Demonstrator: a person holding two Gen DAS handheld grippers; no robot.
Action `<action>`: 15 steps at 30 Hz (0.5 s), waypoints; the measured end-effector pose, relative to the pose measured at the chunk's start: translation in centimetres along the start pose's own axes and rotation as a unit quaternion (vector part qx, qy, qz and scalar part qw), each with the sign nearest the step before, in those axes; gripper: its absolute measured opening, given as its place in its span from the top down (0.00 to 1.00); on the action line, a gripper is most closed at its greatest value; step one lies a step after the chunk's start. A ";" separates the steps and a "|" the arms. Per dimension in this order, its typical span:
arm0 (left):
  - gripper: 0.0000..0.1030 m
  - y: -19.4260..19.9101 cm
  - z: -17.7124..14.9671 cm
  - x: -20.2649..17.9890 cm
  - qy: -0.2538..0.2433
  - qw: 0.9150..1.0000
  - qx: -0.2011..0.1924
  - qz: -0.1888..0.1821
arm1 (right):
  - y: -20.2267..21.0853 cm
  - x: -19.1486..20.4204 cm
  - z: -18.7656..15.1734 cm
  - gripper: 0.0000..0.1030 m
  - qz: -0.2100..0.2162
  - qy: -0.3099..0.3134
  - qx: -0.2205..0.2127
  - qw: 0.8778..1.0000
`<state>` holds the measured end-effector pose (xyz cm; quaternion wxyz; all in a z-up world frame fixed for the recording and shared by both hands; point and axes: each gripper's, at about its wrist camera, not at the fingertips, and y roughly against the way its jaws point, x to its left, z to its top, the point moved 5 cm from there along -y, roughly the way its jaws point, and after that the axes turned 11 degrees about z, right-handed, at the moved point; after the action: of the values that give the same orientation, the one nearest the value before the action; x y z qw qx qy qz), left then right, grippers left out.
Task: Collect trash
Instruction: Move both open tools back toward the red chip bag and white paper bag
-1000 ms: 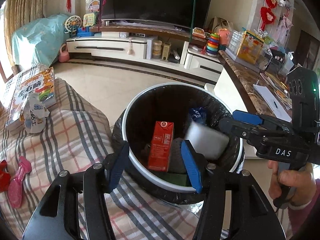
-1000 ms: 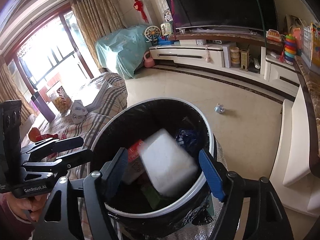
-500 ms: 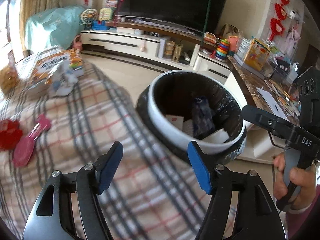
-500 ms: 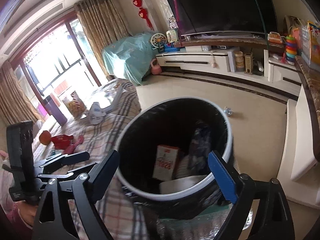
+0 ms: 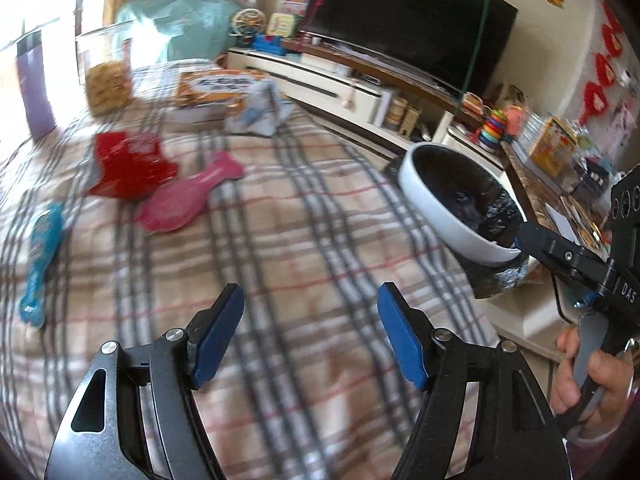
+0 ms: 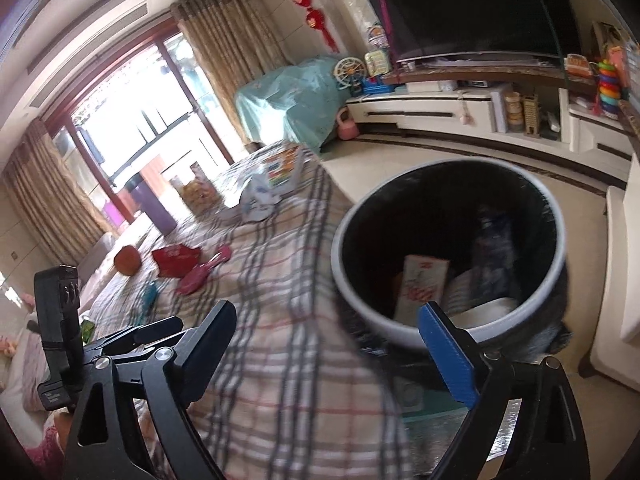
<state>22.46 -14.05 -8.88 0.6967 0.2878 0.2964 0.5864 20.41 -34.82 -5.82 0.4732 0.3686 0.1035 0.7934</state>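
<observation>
Between my left fingers (image 5: 310, 334) lies only plaid cloth: they are spread wide with nothing in them, hovering over the checked blanket (image 5: 280, 220) that covers the bench. My right fingers (image 6: 326, 348) are likewise wide apart and empty, held above the blanket's edge with the blue pad just in front of the trash bin (image 6: 448, 240). Inside that bin, which is white-rimmed and lined with a black bag, I see a carton (image 6: 420, 286) standing on end, a white piece (image 6: 488, 312) lying beside it near the closer wall, and something dark blue farther back, too blurred to name. On the blanket, well apart from the bin, lie a red wrapper (image 5: 128, 164), a pink brush (image 5: 188, 196) touching or just beside it, and a blue item (image 5: 42, 264) nearer the left edge. Farther along are a crumpled white packet (image 5: 260, 114), a colourful box (image 5: 212, 92) and a clear jar (image 5: 105, 72) of yellow snacks. Beyond the floor stand a television (image 5: 408, 24) and its white cabinet (image 5: 332, 84).
</observation>
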 end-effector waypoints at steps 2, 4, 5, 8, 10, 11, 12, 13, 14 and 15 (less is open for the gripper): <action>0.31 0.3 -0.2 1.1 0.009 1.000 -0.001 0.006 | -0.8 1.1 -0.3 0.09 0.007 0.005 0.006 1.000; 0.31 0.6 -0.4 2.0 0.017 1.000 -0.002 0.010 | -1.6 1.9 -0.6 0.09 0.012 0.008 0.012 1.000; 0.31 0.8 -0.6 2.7 0.023 1.000 -0.002 0.013 | -1.9 2.2 -0.7 0.09 0.015 0.009 0.015 1.000; 0.31 1.0 -0.9 3.9 0.034 0.999 -0.002 0.019 | -3.1 3.2 -1.2 0.09 0.021 0.014 0.024 0.999; 0.31 1.0 -1.1 4.8 0.042 0.999 -0.002 0.024 | -3.9 3.8 -1.4 0.09 0.024 0.017 0.031 0.999; 0.31 1.1 -1.1 5.2 0.045 0.999 -0.002 0.025 | -4.2 4.0 -1.4 0.09 0.025 0.018 0.033 0.999; 0.31 1.1 -1.1 5.4 0.047 0.999 -0.002 0.026 | -4.4 4.1 -1.5 0.09 0.026 0.020 0.035 0.999; 0.31 1.1 -1.1 5.7 0.050 0.998 -0.002 0.028 | -4.8 4.3 -1.4 0.09 0.026 0.022 0.037 0.999; 0.31 1.1 -1.1 6.1 0.054 0.998 -0.003 0.030 | -5.1 4.4 -1.4 0.09 0.027 0.023 0.038 0.999; 0.31 1.1 -1.0 6.4 0.057 0.998 -0.003 0.031 | -5.5 4.5 -1.3 0.09 0.028 0.022 0.039 0.999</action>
<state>21.83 -7.51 -9.20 0.6608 0.2608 0.3248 0.6244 21.95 -27.99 -7.38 0.4338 0.3717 0.1347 0.8097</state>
